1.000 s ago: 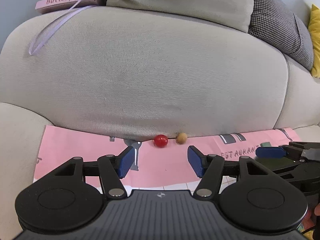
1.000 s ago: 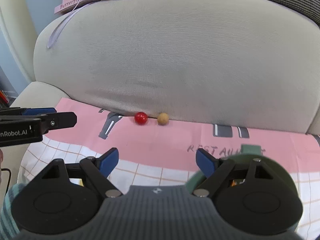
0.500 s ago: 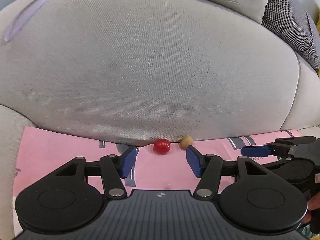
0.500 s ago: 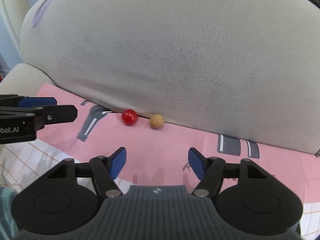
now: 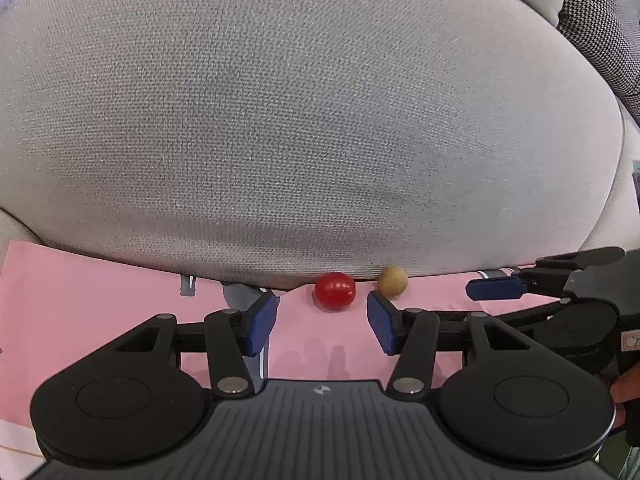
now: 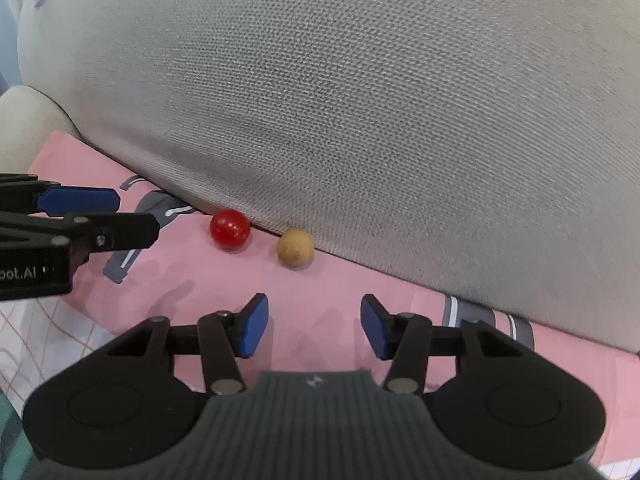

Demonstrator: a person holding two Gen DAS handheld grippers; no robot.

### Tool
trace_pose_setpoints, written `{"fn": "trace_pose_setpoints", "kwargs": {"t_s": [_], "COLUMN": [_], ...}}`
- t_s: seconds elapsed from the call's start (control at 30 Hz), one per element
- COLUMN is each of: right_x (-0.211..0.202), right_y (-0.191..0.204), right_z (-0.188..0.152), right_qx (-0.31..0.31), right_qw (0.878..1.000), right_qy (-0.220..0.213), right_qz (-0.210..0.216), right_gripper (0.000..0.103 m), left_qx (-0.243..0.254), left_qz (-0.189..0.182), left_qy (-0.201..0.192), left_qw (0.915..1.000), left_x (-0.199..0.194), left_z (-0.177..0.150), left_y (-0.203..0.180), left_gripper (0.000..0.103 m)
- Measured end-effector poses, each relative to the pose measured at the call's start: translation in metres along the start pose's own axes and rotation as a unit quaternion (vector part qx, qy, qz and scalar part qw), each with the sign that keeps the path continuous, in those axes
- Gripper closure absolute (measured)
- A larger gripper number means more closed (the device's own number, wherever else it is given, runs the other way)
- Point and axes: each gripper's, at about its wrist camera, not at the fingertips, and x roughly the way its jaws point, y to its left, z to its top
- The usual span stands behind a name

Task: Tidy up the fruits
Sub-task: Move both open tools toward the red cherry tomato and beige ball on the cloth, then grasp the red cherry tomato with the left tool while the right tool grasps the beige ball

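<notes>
A small red round fruit (image 5: 335, 290) (image 6: 229, 228) and a small tan round fruit (image 5: 392, 280) (image 6: 295, 247) lie side by side on a pink mat (image 5: 100, 300) (image 6: 344, 292), right against the foot of a grey sofa cushion (image 5: 300, 120) (image 6: 380, 100). My left gripper (image 5: 321, 322) sits just short of the red fruit; its jaws are closing with nothing between them. My right gripper (image 6: 314, 324) is a little nearer than the tan fruit, its jaws closing on empty air too. Each gripper shows at the edge of the other's view.
The cushion bulges over the mat's far edge and walls off the space behind the fruits. A houndstooth pillow (image 5: 600, 32) shows at the upper right. A hand (image 5: 622, 392) holds the right gripper's handle. White checked mat (image 6: 24, 340) lies at lower left.
Both grippers have moved down and forward toward the two fruits, which now look larger and closer. Both pairs of jaws have narrowed. The green container near the right gripper has left view.
</notes>
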Motion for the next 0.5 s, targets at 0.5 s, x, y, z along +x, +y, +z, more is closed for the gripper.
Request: {"fn": "trace_pose_setpoints", "kwargs": {"t_s": [0.5], "right_x": [0.029], "right_y": [0.008], "right_z": [0.005], "right_qx": [-0.027], "right_qw": [0.999], "right_qy": [0.015], "right_qz": [0.011], "right_gripper": [0.066], "left_qx": [-0.016], "left_qz": [-0.029], "left_qy": [0.003], "left_qw": [0.9995], "left_x": [0.017], "left_z": [-0.003], "left_y": [0.009], "left_gripper": [0.043]}}
